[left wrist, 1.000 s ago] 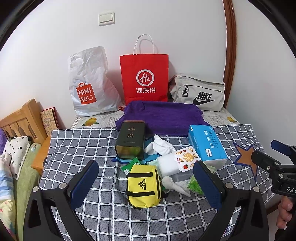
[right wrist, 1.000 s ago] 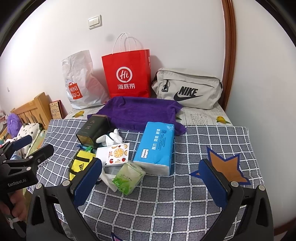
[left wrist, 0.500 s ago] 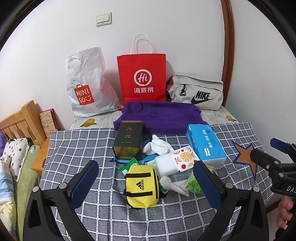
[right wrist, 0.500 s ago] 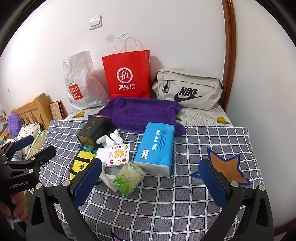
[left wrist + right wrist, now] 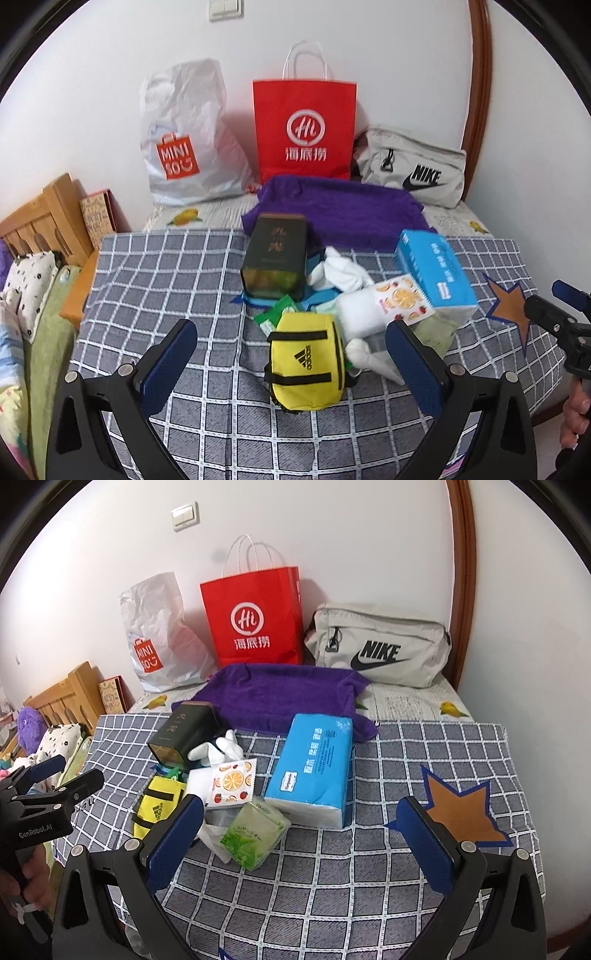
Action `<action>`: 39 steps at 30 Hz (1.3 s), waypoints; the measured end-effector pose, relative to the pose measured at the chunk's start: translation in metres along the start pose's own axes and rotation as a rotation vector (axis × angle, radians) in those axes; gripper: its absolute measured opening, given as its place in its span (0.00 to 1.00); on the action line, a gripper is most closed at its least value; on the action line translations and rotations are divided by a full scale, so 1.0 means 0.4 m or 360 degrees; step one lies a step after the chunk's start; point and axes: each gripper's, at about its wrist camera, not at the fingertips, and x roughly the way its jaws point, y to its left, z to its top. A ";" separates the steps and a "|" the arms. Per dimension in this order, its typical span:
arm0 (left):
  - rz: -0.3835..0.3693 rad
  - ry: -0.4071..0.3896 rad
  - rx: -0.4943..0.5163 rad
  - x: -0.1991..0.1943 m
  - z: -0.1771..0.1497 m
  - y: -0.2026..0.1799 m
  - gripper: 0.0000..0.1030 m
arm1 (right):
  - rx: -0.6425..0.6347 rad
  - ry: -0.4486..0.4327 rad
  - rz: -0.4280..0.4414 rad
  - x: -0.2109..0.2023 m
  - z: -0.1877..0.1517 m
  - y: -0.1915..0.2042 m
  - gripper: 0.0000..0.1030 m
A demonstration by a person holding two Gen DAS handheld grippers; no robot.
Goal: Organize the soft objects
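A heap of items lies on the checked cloth (image 5: pixel 177 280): a yellow Adidas pouch (image 5: pixel 306 365), a dark tin (image 5: pixel 275 258), white socks (image 5: pixel 340 273), a fruit-print pack (image 5: pixel 402 301), a blue tissue pack (image 5: pixel 314 771) and a green tissue pack (image 5: pixel 255 834). A purple towel (image 5: pixel 280 698) lies behind them. My left gripper (image 5: pixel 291 362) is open, its blue pads level with the yellow pouch on either side. My right gripper (image 5: pixel 301 838) is open too, hovering near the green pack and the blue tissue pack.
Against the wall stand a white Miniso bag (image 5: pixel 184 140), a red paper bag (image 5: pixel 304 129) and a grey Nike bag (image 5: pixel 380 646). A wooden headboard (image 5: pixel 40 218) and pillows sit at the left. An orange star patch (image 5: pixel 461 812) marks the cloth at right.
Both grippers have drifted slightly; the left view has shifted so the heap sits a little more to the left and lower. Nothing was taken hold of.
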 end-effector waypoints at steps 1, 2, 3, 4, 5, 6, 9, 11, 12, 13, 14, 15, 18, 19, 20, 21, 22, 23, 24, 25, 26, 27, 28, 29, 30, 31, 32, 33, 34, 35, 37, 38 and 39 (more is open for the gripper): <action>-0.0006 0.0020 0.0001 0.015 -0.006 0.002 0.99 | 0.0001 0.0015 0.0000 0.011 -0.004 -0.002 1.00; -0.0015 0.0043 0.0005 0.031 -0.013 0.003 0.99 | 0.0002 0.0025 -0.0001 0.017 -0.006 -0.003 1.00; -0.0024 0.0069 0.0007 0.048 -0.021 0.004 0.99 | 0.0003 0.0038 -0.0002 0.028 -0.010 -0.005 1.00; -0.0037 0.0093 0.0009 0.066 -0.030 0.004 0.99 | 0.0005 0.0052 -0.0003 0.040 -0.014 -0.008 1.00; -0.0047 0.0109 0.0012 0.079 -0.037 0.003 0.99 | 0.0007 0.0065 -0.0004 0.050 -0.018 -0.010 1.00; -0.0062 0.0128 0.0019 0.095 -0.046 0.000 0.99 | 0.0009 0.0078 -0.0006 0.059 -0.023 -0.012 1.00; -0.0068 0.0182 0.0047 0.139 -0.067 -0.009 0.99 | 0.0025 0.0118 -0.0008 0.088 -0.035 -0.020 1.00; -0.0069 0.0212 0.0069 0.166 -0.076 -0.015 0.99 | 0.0031 0.0139 -0.0005 0.104 -0.040 -0.021 1.00; -0.0068 0.0227 0.0082 0.181 -0.081 -0.018 0.99 | 0.0030 0.0155 -0.0004 0.116 -0.044 -0.022 1.00; -0.0065 0.0238 0.0091 0.191 -0.084 -0.018 0.99 | 0.0027 0.0166 -0.0004 0.125 -0.046 -0.024 1.00; -0.0063 0.0250 0.0102 0.202 -0.089 -0.018 0.99 | 0.0025 0.0173 -0.0005 0.131 -0.046 -0.025 1.00; -0.0068 0.0261 0.0110 0.211 -0.093 -0.018 0.99 | 0.0027 0.0186 -0.0009 0.141 -0.048 -0.026 1.00; -0.0092 0.0295 0.0108 0.239 -0.102 -0.015 0.98 | 0.0047 0.0220 0.0001 0.165 -0.055 -0.033 1.00; -0.0104 0.0302 0.0107 0.246 -0.105 -0.015 0.98 | 0.0052 0.0232 0.0003 0.171 -0.057 -0.033 1.00; -0.0111 0.0307 0.0105 0.254 -0.106 -0.016 0.98 | 0.0053 0.0243 0.0004 0.177 -0.060 -0.033 1.00; -0.0115 0.0318 0.0104 0.264 -0.108 -0.017 0.98 | 0.0049 0.0252 0.0008 0.185 -0.061 -0.031 1.00; -0.0113 0.0325 0.0107 0.274 -0.108 -0.019 0.98 | 0.0045 0.0258 0.0010 0.190 -0.062 -0.029 1.00; -0.0109 0.0328 0.0109 0.280 -0.110 -0.021 0.92 | 0.0040 0.0262 0.0014 0.195 -0.062 -0.026 1.00; -0.0110 0.0335 0.0106 0.286 -0.111 -0.021 0.86 | 0.0033 0.0264 0.0020 0.199 -0.062 -0.023 1.00; -0.0116 0.0346 0.0105 0.293 -0.113 -0.020 0.84 | 0.0028 0.0266 0.0023 0.201 -0.063 -0.021 1.00; -0.0127 0.0355 0.0107 0.300 -0.115 -0.021 0.78 | 0.0023 0.0269 0.0028 0.204 -0.065 -0.018 1.00; -0.0139 0.0358 0.0109 0.304 -0.116 -0.020 0.75 | 0.0020 0.0274 0.0031 0.206 -0.065 -0.016 1.00; -0.0142 0.0352 0.0112 0.304 -0.117 -0.019 0.74 | 0.0017 0.0279 0.0032 0.208 -0.065 -0.014 1.00; -0.0149 0.0340 0.0120 0.301 -0.118 -0.019 0.71 | 0.0011 0.0285 0.0031 0.210 -0.066 -0.012 1.00; -0.0159 0.0330 0.0133 0.296 -0.117 -0.018 0.65 | 0.0009 0.0286 0.0030 0.211 -0.067 -0.011 1.00; -0.0168 0.0322 0.0146 0.291 -0.117 -0.018 0.64 | 0.0008 0.0289 0.0030 0.212 -0.068 -0.010 1.00; -0.0173 0.0314 0.0155 0.285 -0.115 -0.017 0.62 | 0.0008 0.0290 0.0033 0.213 -0.068 -0.008 1.00; -0.0175 0.0303 0.0165 0.276 -0.114 -0.015 0.62 | 0.0005 0.0294 0.0041 0.214 -0.069 -0.006 1.00; -0.0173 0.0294 0.0176 0.267 -0.112 -0.013 0.62 | 0.0000 0.0296 0.0047 0.214 -0.069 -0.004 1.00; -0.0166 0.0285 0.0181 0.261 -0.111 -0.010 0.62 | -0.0007 0.0296 0.0051 0.214 -0.071 0.001 1.00; -0.0153 0.0267 0.0175 0.251 -0.107 -0.001 0.61 | -0.0031 0.0302 0.0073 0.215 -0.074 0.012 1.00; -0.0150 0.0268 0.0171 0.248 -0.105 0.002 0.61 | -0.0045 0.0307 0.0087 0.217 -0.076 0.020 1.00; -0.0146 0.0264 0.0164 0.245 -0.104 0.008 0.60 | -0.0053 0.0311 0.0098 0.218 -0.078 0.025 1.00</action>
